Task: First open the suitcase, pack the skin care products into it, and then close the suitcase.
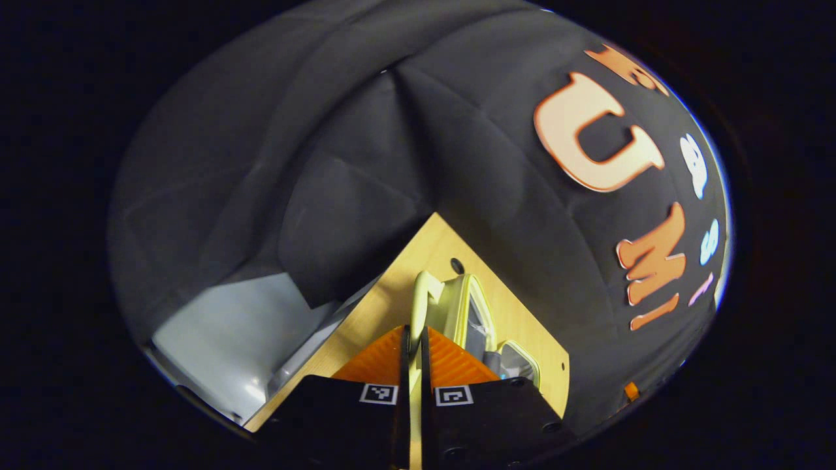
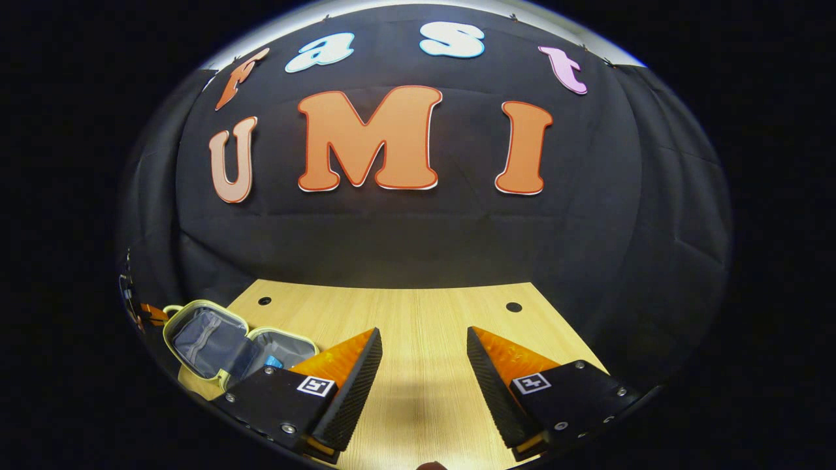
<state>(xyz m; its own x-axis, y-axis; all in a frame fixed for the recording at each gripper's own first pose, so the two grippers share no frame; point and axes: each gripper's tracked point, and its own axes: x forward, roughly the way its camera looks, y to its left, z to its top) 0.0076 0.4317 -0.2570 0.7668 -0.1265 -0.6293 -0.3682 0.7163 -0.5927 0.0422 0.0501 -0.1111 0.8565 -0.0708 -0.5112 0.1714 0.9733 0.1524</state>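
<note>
On the wooden bench [image 2: 418, 326], toward its left side in the right gripper view, lies the suitcase [image 2: 215, 346], a small pale yellow-green case with a grey lining. It is open, its two halves spread apart; the lid half, with a zipped inner pocket, tilts up at the left, and the other half lies just beside the left finger of the right gripper. A small blue item [image 2: 273, 361] shows inside that second half; what it is cannot be told. A loop handle sticks out at the far left corner of the lid half.

In the left gripper view the suitcase [image 1: 467, 313] is seen edge-on, its pale rim and curved handle [image 1: 421, 297] rising directly ahead of the fingers. The left gripper [image 1: 414, 349] has its fingers clenched almost together, with a thin pale strip that looks like the case's edge or handle caught in the narrow slit between them; whether both fingers truly press on it cannot be told from this angle.

The right gripper [image 2: 423, 365] hovers above the bare middle of the bench with its fingers released and spread wide, gripping nothing, well apart from the suitcase. Two small dark holes [image 2: 514, 307] sit near the far edge of the bench. Behind the bench hangs the black cloth wall [image 2: 418, 228], and in the left gripper view a pale grey surface [image 1: 228, 339] lies beyond the bench's edge.
</note>
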